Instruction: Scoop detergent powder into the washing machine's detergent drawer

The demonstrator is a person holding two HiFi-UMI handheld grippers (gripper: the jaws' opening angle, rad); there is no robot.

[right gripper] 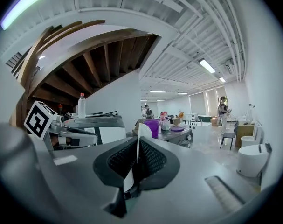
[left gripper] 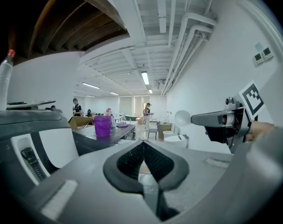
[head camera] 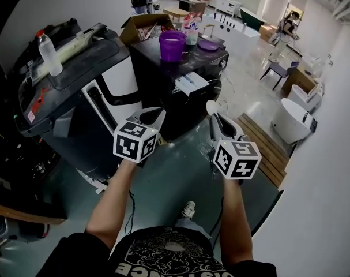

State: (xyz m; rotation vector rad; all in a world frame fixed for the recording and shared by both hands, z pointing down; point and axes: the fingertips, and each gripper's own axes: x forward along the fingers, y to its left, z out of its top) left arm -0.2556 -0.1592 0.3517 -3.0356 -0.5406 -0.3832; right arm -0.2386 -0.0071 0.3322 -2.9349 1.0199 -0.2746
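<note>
A purple tub [head camera: 172, 44] stands on top of a dark machine [head camera: 186, 77] ahead of me; the tub also shows in the left gripper view [left gripper: 102, 126] and the right gripper view [right gripper: 153, 126]. My right gripper [head camera: 216, 120] [right gripper: 138, 141] is shut on the handle of a white spoon [right gripper: 143, 130], whose bowl [head camera: 212, 105] [left gripper: 182, 118] points forward. My left gripper [head camera: 154, 115] [left gripper: 142, 146] is held level beside it, jaws together with nothing between them. Both grippers hang in the air above the floor, short of the machine. I cannot make out a detergent drawer.
A grey and white machine [head camera: 100, 91] stands at the left with a plastic bottle [head camera: 49, 53] on top. A purple lid [head camera: 208, 45] and a cardboard box [head camera: 141, 27] lie near the tub. At the right are a wooden pallet [head camera: 267, 146] and white tubs [head camera: 293, 120]. People stand far back.
</note>
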